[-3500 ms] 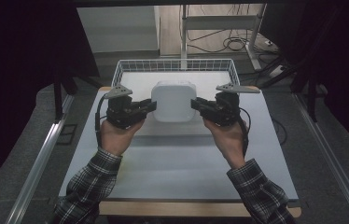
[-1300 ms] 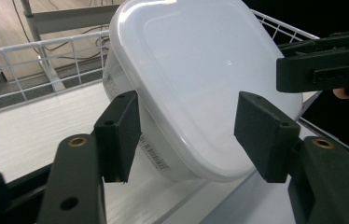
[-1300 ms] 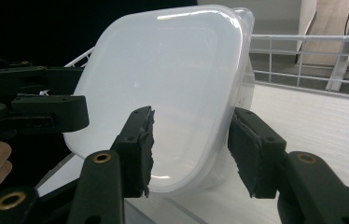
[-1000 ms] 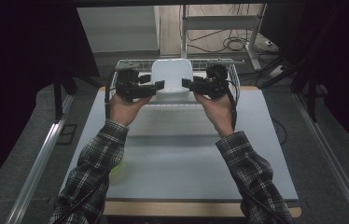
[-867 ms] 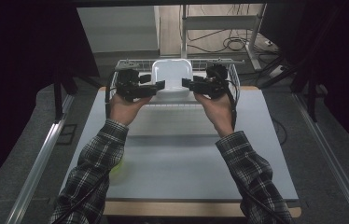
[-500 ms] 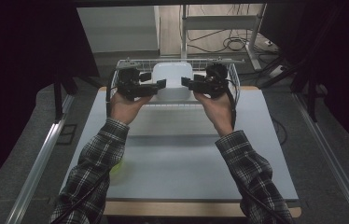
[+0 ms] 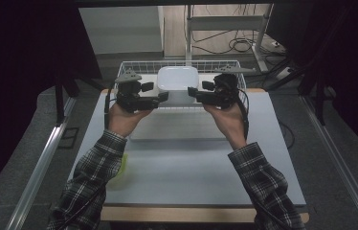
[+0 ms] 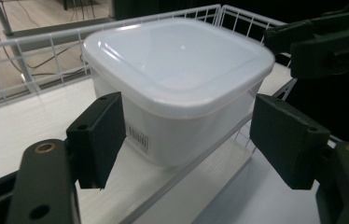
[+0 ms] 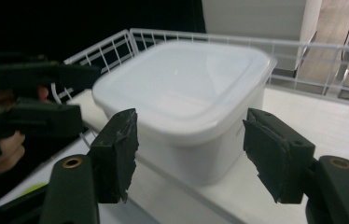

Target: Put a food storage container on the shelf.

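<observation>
I have the lidded white plastic container (image 7: 177, 85) sitting in the wire basket (image 7: 134, 67) at the surface's far edge, squarely between my left tongs (image 7: 163, 97) and right tongs (image 7: 192, 93), both just opening, pads off its sides, equally near.

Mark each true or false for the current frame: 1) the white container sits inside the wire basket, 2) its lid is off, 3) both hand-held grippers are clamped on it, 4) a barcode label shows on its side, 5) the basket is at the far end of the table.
1) True: the white container stands in the wire basket.
2) False: the lid is on it.
3) False: the left hand-held gripper and right hand-held gripper have just been opening; their jaws flank the container without pressing it.
4) True: a barcode label shows.
5) True: it sits at the table's far edge.
</observation>
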A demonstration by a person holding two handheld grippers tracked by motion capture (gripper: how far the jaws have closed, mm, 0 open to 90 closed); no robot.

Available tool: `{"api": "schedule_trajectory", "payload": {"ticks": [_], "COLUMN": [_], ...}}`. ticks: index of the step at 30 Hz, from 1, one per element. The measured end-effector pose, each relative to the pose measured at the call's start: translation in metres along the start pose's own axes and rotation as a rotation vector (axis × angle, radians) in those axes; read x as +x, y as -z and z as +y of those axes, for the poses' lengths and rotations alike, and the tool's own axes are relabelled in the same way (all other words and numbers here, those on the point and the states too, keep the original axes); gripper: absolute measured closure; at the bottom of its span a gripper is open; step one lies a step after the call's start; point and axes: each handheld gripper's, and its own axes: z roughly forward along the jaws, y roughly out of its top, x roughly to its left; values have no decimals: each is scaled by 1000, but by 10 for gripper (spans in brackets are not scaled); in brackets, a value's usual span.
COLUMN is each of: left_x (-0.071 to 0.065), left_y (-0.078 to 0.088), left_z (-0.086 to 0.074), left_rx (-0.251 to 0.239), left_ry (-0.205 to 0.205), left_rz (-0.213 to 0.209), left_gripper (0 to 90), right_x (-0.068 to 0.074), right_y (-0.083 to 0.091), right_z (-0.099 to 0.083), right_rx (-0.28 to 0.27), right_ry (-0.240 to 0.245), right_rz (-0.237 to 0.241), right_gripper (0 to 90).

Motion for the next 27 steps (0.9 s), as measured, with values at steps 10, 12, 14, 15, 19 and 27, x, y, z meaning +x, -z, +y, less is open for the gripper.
{"api": "schedule_trajectory", "payload": {"ticks": [10, 12, 14, 15, 19, 27], "left_x": [1, 4, 4, 4, 4, -6], "left_y": [-12, -12, -13, -13, -15, 0], "left_z": [-3, -2, -1, -1, 0, -8], "left_rx": [23, 17, 19, 19, 25, 30], "left_ry": [7, 30, 32, 32, 31, -16], "left_rz": [46, 36, 38, 38, 46, 26], "left_gripper": [442, 460, 472, 475, 478, 459], "right_x": [3, 1, 0, 0, -3, 1], "right_y": [-16, -17, -17, -17, -21, -8], "right_z": [-12, -12, -11, -11, -9, -18], "right_rx": [49, 45, 48, 48, 51, 34], "right_ry": [67, 58, 54, 54, 47, 41], "right_rz": [-59, -60, -62, -62, -74, -34], "right_gripper": [540, 556, 563, 563, 567, 551]}}
